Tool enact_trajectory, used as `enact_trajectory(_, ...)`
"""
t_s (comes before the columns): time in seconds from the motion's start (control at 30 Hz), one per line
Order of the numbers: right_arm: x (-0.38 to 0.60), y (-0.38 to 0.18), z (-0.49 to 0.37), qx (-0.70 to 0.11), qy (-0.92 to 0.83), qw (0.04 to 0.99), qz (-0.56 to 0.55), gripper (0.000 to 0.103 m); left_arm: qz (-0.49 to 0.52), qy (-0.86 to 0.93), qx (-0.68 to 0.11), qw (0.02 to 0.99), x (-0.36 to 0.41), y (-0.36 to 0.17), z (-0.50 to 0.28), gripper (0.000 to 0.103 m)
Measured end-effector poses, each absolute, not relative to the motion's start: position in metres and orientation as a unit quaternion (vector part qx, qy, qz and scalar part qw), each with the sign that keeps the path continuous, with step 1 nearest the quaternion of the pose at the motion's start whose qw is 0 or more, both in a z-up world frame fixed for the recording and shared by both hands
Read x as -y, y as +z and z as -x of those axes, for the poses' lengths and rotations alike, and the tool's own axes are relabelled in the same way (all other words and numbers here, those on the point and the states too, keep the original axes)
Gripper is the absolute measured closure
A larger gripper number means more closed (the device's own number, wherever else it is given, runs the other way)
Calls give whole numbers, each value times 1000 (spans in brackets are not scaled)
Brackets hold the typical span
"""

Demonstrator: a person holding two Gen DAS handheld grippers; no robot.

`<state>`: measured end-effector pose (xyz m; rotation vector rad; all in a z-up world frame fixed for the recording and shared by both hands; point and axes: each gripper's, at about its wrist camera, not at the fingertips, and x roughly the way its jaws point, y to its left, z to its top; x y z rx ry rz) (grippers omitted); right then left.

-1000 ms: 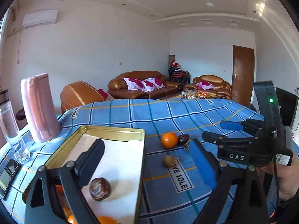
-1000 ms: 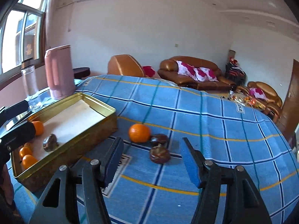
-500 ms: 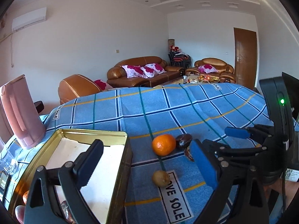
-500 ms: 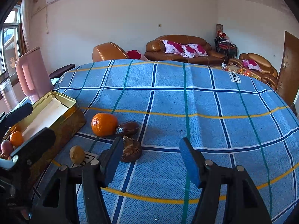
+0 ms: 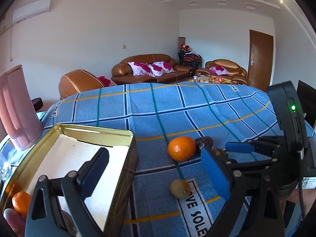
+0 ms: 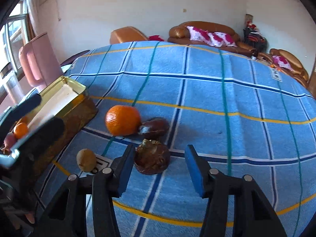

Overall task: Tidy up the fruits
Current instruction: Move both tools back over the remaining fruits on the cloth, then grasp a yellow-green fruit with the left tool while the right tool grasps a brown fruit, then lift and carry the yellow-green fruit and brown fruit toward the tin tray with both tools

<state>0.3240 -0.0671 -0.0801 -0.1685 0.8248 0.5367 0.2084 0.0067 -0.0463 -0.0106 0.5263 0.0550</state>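
Closing in around a dark brown fruit, the right tool has its jaws coming together but there's clearly a gap on the right side, so no grip as far as I can see. That fruit sits on the blue checked cloth covering the bench, roughly mid-bench. Just behind it lie a big orange and another dark fruit, those two touching each other. A small yellowish-brown fruit sits apart, closer to the gold tin.

The left tool is released, jaws wide with nothing in them, one finger over the tin and the other over the cloth. The tin stands toward the left edge of the bench and holds a small orange at its near end, next to something pinkish I can't identify. A pink jug stands upright behind the tin.
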Motion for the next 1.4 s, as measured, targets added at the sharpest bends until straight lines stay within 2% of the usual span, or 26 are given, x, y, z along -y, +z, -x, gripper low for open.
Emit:
enact_trajectory(0.1,58,-87,-325,-414,283,861,91,59,10,20,-254,967,-6,-45,-207,7)
enact_trajectory(0.17,54,-87,-323,-410,280,862,99,70,8,12,-256,967,-4,-45,-206,8)
enact_trajectory(0.2,54,-85,-322,-407,282,863,101,72,7,9,-255,967,-4,-45,-206,10)
enact_trajectory(0.27,54,-84,-320,-403,284,864,102,72,7,3,-258,966,-3,-45,-206,16)
enact_trajectory(0.33,56,-81,-317,-392,285,869,98,73,7,-11,-266,964,-1,-46,-208,31)
enact_trajectory(0.5,71,-72,-299,-358,268,890,92,73,-3,-37,-277,960,6,-49,-209,46)
enact_trajectory(0.67,86,-62,-287,-324,246,910,78,73,-32,-81,-310,947,25,-56,-216,47)
enact_trajectory(0.73,89,-60,-288,-322,246,911,70,73,-40,-85,-322,942,30,-59,-218,55)
enact_trajectory(0.8,90,-59,-289,-320,247,912,68,73,-41,-86,-336,937,32,-63,-222,58)
enact_trajectory(1.1,92,-58,-290,-322,248,912,64,72,-47,-70,-398,914,32,-80,-238,61)
enact_trajectory(1.2,91,-58,-289,-320,248,912,68,72,-41,-70,-415,906,30,-85,-242,75)
enact_trajectory(1.4,94,-56,-285,-310,251,915,63,72,-24,-73,-408,910,24,-83,-239,75)
